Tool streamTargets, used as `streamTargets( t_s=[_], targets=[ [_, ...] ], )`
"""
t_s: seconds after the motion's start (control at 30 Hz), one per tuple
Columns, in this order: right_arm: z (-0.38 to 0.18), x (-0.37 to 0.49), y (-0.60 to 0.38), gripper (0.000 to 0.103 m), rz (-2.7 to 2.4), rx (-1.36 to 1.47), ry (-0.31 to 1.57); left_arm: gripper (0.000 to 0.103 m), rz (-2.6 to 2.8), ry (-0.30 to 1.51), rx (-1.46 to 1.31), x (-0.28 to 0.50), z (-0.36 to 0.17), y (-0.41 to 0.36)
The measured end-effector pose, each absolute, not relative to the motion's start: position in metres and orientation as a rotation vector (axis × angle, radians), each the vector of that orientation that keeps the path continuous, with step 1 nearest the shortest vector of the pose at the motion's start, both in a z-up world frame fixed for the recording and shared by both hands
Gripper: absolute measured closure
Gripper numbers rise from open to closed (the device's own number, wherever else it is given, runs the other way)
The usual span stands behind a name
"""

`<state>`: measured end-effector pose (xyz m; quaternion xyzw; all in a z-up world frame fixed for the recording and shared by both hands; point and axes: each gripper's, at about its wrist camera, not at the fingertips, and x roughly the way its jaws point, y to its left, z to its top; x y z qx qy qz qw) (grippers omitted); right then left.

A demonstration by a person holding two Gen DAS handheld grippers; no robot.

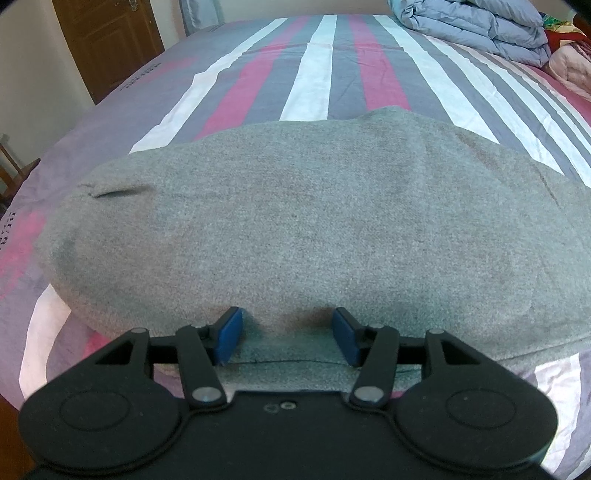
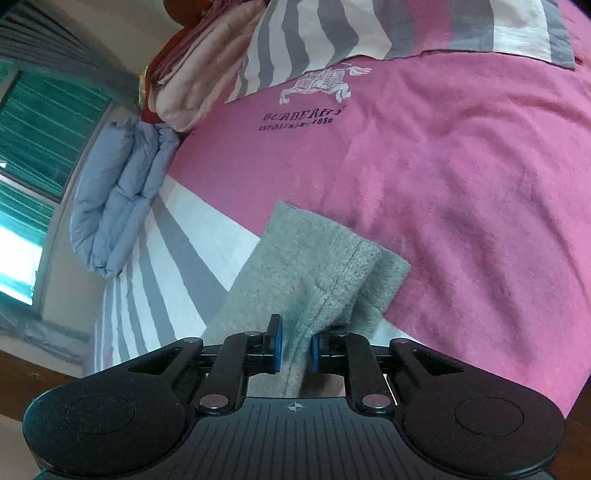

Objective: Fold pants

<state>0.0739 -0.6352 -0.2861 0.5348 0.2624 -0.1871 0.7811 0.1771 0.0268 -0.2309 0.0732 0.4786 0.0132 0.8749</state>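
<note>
The grey fleece pants lie spread across the striped bed, filling the middle of the left wrist view. My left gripper hovers at their near edge. Its blue pads stand well apart, with flat cloth lying between them and nothing pinched. In the right wrist view a folded end of the pants stretches forward onto the pink part of the sheet. My right gripper has its blue pads close together, with a ridge of the grey cloth squeezed between them.
The bed sheet has grey, white and pink stripes and a printed logo. A folded blue quilt and pink bedding lie at the bed's far side. A brown door stands beyond the bed, and a window is at the left.
</note>
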Motion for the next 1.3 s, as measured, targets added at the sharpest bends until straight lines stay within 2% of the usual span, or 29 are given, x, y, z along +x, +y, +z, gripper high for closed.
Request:
streamTargets(
  t_s=[0.07, 0.17, 0.2, 0.23, 0.47, 0.53, 0.63, 0.73, 0.93, 1.07, 1.17, 1.2, 1.27, 1.3],
  targets=[
    [-0.282, 0.074, -0.633, 0.083, -0.394, 1.155, 0.545, 0.057, 0.029, 0.998, 0.155, 0.177, -0.231, 0.027],
    [-0.276, 0.081, -0.624, 0.085, -0.420, 1.061, 0.579, 0.057, 0.030, 0.995, 0.158, 0.177, -0.232, 0.027],
    [-0.273, 0.086, -0.622, 0.097, -0.412, 1.050, 0.572, 0.057, 0.030, 0.995, 0.159, 0.176, -0.232, 0.026],
    [-0.268, 0.091, -0.619, 0.097, -0.397, 1.034, 0.562, 0.057, 0.029, 0.996, 0.160, 0.177, -0.232, 0.026],
    [-0.161, 0.126, -0.594, 0.098, -0.132, 0.815, 0.281, 0.056, 0.033, 0.996, 0.151, 0.177, -0.231, 0.027],
    [-0.178, 0.126, -0.600, 0.098, -0.183, 0.844, 0.336, 0.056, 0.034, 0.991, 0.156, 0.176, -0.232, 0.027],
    [-0.241, 0.114, -0.614, 0.098, -0.351, 0.924, 0.516, 0.056, 0.030, 0.992, 0.159, 0.175, -0.232, 0.027],
    [-0.280, 0.099, -0.618, 0.098, -0.431, 0.932, 0.630, 0.056, 0.030, 0.995, 0.157, 0.176, -0.232, 0.027],
    [-0.287, 0.085, -0.622, 0.097, -0.467, 0.934, 0.645, 0.055, 0.038, 0.989, 0.163, 0.175, -0.232, 0.026],
    [-0.284, 0.094, -0.618, 0.097, -0.453, 0.854, 0.725, 0.055, 0.039, 0.989, 0.165, 0.175, -0.232, 0.025],
    [-0.275, 0.088, -0.615, 0.092, -0.449, 0.819, 0.728, 0.055, 0.040, 0.989, 0.162, 0.175, -0.232, 0.026],
    [-0.272, 0.085, -0.614, 0.088, -0.450, 0.808, 0.732, 0.054, 0.039, 0.988, 0.162, 0.175, -0.232, 0.026],
    [-0.267, 0.080, -0.611, 0.077, -0.464, 0.786, 0.746, 0.053, 0.039, 0.987, 0.164, 0.175, -0.232, 0.026],
    [-0.264, 0.077, -0.609, 0.062, -0.476, 0.768, 0.754, 0.053, 0.039, 0.987, 0.163, 0.175, -0.232, 0.027]
  ],
)
